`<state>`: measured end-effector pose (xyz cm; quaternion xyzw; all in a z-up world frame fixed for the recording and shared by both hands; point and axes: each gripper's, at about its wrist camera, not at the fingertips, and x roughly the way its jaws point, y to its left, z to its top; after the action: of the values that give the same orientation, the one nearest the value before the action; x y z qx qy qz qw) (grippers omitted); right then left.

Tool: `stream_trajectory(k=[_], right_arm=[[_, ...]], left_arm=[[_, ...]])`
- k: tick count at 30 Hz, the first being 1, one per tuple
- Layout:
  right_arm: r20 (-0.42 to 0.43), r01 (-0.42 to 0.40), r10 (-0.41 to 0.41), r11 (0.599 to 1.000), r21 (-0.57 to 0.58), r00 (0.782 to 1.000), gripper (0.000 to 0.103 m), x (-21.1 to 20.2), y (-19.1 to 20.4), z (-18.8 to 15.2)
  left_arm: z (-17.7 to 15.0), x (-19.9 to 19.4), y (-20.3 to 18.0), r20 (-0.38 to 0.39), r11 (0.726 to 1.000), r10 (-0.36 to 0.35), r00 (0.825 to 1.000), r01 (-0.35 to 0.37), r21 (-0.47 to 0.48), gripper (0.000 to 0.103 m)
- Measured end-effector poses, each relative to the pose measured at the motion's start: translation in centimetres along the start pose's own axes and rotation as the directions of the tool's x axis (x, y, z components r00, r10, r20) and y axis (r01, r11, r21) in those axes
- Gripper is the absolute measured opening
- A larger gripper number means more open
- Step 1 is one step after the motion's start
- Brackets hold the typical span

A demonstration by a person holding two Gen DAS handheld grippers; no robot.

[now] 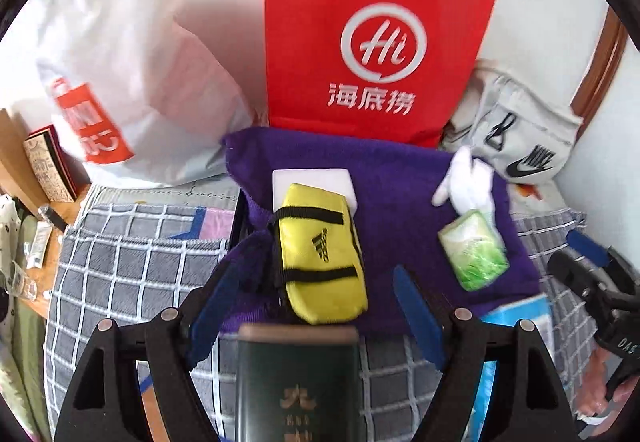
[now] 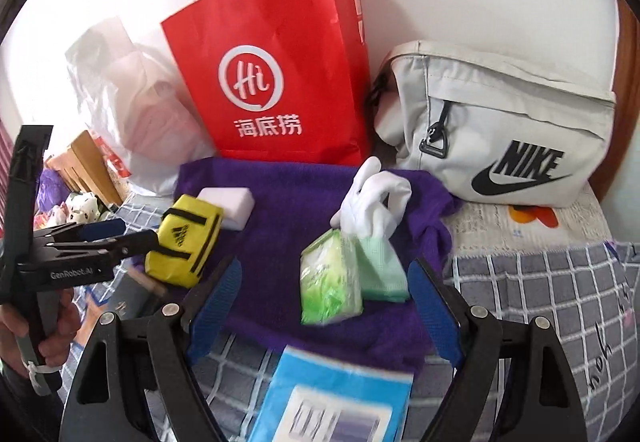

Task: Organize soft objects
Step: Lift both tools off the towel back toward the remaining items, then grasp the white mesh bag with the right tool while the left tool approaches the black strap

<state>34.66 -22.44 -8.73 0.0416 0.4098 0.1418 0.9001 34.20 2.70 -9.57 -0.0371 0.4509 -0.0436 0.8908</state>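
On the bed's grey checked quilt (image 2: 560, 302) a purple terry towel (image 1: 400, 193) is spread as a sorting patch, and the soft things lie on it in two groups. Toward its left side a small yellow fabric pouch with black straps (image 1: 320, 254) leans on a white foam block (image 1: 312, 181); toward its right a white cotton glove (image 2: 372, 201) rests on a green-printed tissue pack (image 2: 330, 282) and a folded mint-green cloth (image 2: 380, 270). Behind them, against the wall, stand a red paper carrier bag (image 2: 280, 61), a white plastic bag (image 1: 120, 61) and a pale grey zipped sling bag (image 2: 500, 121), probably the receptacles.

The left hand-held gripper (image 1: 308, 294) hangs over the pouch with jaws wide and nothing between them. The right hand-held gripper (image 2: 324, 306) is equally wide and empty, framing the tissue pack without touching it. Each seems lined up on its own group, so both could pick at once.
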Motion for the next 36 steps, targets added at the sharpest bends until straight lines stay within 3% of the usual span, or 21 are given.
stream_trajectory(k=[5,15,19,27,31,33,35,36], right_arm=[[-0.008,-0.023,0.023,0.999,-0.026,1.000,0.085,-3.2,2.4,-2.8],[-0.066,-0.081,0.078,0.995,-0.053,0.995,0.085,-7.7,6.4,-10.7],[-0.079,-0.086,0.080,0.994,-0.068,0.994,0.084,-8.2,7.2,-13.5],[-0.133,-0.085,0.072,0.992,-0.093,0.989,0.070,-7.4,8.2,-17.9],[-0.142,-0.047,0.030,0.992,-0.117,0.989,0.070,-6.0,8.9,-19.0],[-0.140,-0.049,0.032,0.991,-0.123,0.990,0.064,-5.5,9.1,-19.4],[-0.156,-0.069,0.048,0.989,-0.133,0.987,0.041,-5.0,9.4,-19.5],[-0.167,-0.074,0.051,0.987,-0.140,0.985,0.034,-4.7,9.5,-19.6]], left_arm=[[-2.2,-3.9,0.0,0.047,1.000,-0.019,0.999,0.020,-0.002,0.079],[-7.8,-8.6,0.1,0.033,1.000,-0.024,0.999,0.024,0.001,0.079],[-9.9,-9.3,0.1,0.036,1.000,0.001,0.999,-0.001,-0.002,0.079],[-14.2,-9.4,0.0,0.006,1.000,-0.007,1.000,0.007,-0.002,0.079],[-15.9,-9.3,0.2,-0.015,1.000,-0.009,1.000,0.009,-0.007,0.079],[-16.6,-9.2,0.3,-0.022,1.000,-0.013,1.000,0.013,-0.012,0.079],[-17.1,-9.0,0.5,-0.033,1.000,-0.011,0.999,0.010,-0.016,0.079],[-17.3,-8.9,0.6,-0.038,1.000,-0.009,0.999,0.009,-0.018,0.079]])
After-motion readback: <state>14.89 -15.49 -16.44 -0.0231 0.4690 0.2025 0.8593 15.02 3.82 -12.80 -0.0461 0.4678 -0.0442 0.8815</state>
